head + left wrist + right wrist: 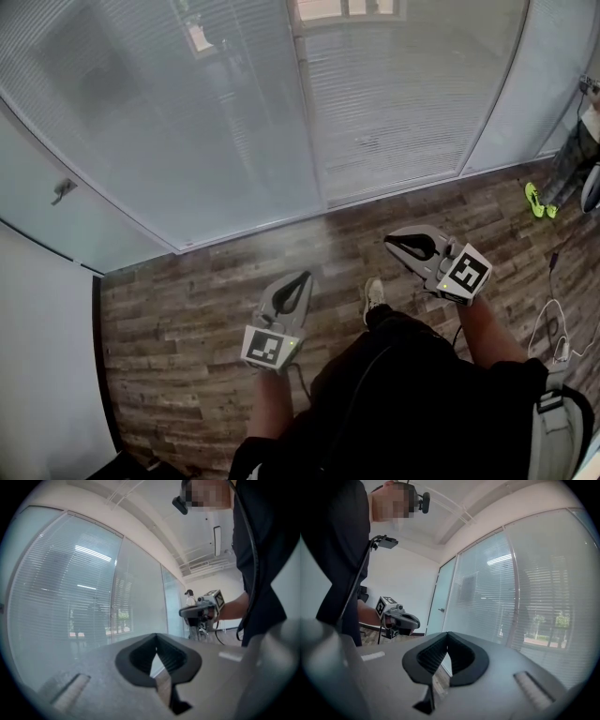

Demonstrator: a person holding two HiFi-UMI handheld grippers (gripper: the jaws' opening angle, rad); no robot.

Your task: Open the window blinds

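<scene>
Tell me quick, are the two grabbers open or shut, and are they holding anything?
Left gripper: shut, holding nothing.
Right gripper: shut, holding nothing.

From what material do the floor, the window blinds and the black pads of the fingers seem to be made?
Floor: wood or wood-look laminate with a matte finish; it shows mixed brown planks with grain.
Window blinds: thin, pale horizontal slats, perhaps metal or plastic; the look does not settle which.
Fingers: black, matte, ribbed pads, probably rubber or soft plastic.

The window blinds stand beyond the floor (left gripper and right gripper before them).
</scene>
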